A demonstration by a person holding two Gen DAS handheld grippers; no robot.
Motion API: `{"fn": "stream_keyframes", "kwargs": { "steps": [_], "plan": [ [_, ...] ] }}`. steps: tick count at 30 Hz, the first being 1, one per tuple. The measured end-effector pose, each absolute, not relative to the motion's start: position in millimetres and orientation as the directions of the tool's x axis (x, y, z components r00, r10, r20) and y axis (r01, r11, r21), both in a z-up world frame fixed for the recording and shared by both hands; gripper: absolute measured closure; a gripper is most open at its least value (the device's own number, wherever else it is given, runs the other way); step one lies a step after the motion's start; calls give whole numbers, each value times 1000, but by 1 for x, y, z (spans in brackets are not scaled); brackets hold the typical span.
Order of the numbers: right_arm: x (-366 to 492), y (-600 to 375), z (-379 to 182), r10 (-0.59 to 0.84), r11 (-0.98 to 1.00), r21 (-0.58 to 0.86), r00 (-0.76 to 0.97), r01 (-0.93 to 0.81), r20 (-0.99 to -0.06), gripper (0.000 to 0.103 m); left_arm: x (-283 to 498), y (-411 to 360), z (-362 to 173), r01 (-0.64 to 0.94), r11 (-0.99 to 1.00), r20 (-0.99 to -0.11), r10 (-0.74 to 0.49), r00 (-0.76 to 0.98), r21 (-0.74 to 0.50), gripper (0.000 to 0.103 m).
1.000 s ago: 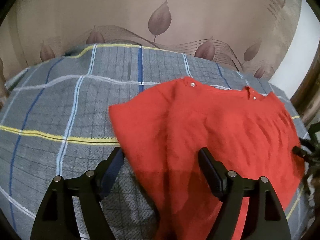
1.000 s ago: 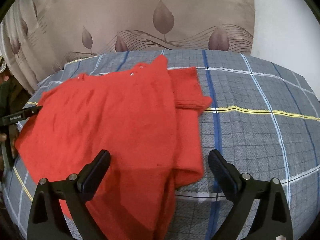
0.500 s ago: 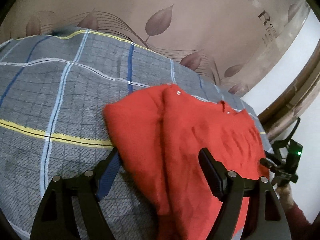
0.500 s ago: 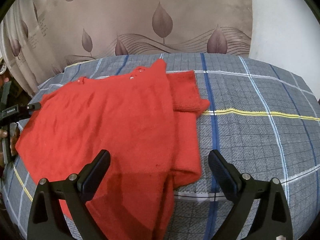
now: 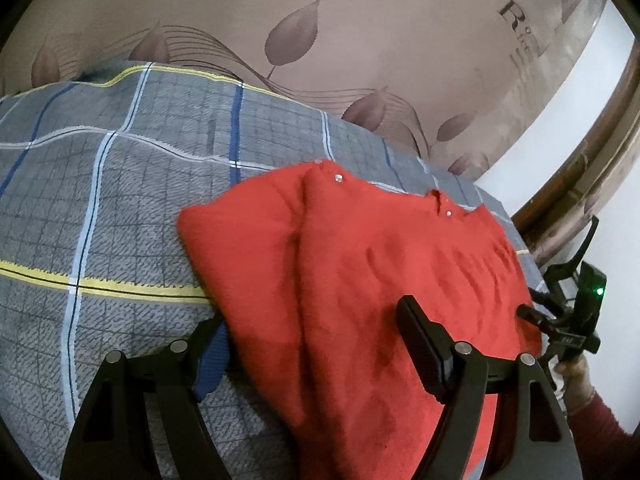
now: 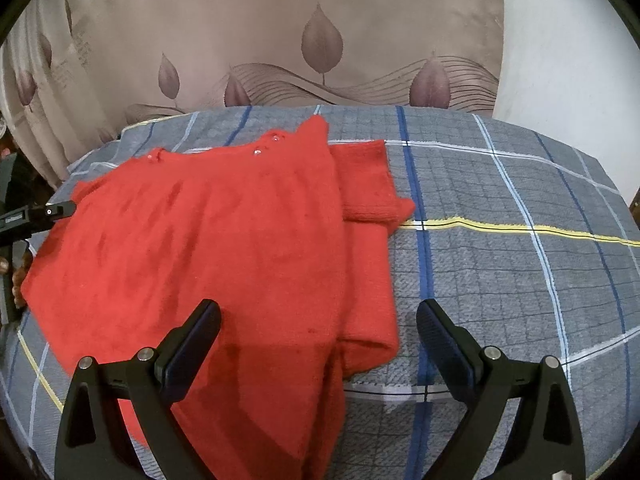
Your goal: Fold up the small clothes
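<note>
A red sweater (image 5: 360,280) lies half-folded on the checked blanket (image 5: 100,200) as the left gripper (image 5: 312,344), jaws wide and empty, swings toward its folded edge; the right gripper (image 6: 320,344), equally wide, hovers, seemingly ready for the next fold.

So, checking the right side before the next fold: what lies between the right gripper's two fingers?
In the right wrist view, the open right gripper has the red sweater's folded edge between its fingers, then bare checked blanket.

One red sweater (image 6: 224,240), two tongs (image 6: 318,340).
</note>
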State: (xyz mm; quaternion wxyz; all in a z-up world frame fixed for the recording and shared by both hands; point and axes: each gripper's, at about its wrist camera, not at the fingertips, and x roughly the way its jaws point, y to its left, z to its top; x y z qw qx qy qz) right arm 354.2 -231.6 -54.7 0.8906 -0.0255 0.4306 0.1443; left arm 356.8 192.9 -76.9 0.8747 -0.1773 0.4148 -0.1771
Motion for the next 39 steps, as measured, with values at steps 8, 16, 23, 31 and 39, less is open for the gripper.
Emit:
{"fn": "stream_keyframes", "kwargs": {
  "steps": [8,16,23,31,39],
  "plan": [
    [354,-229,-56,210,960,51,587,-275,-782,5,358,198,-79,128,878,-667,-439,602,-462,50],
    [355,-227,-57,196,961,37,583,-274,-788,4,359,199,-81,113,876,-669,-435,603,-468,57],
    [356,-227,-58,193,960,32,576,-278,-794,3,361,199,-80,128,871,-669,-452,590,-475,54],
    [357,-224,-60,181,960,20,569,-278,-802,2,362,199,-81,131,869,-666,-455,592,-477,53],
    [357,-222,-64,170,960,7,561,-280,-810,0,365,189,-79,121,896,-691,-409,595,-426,80]
  ]
}}
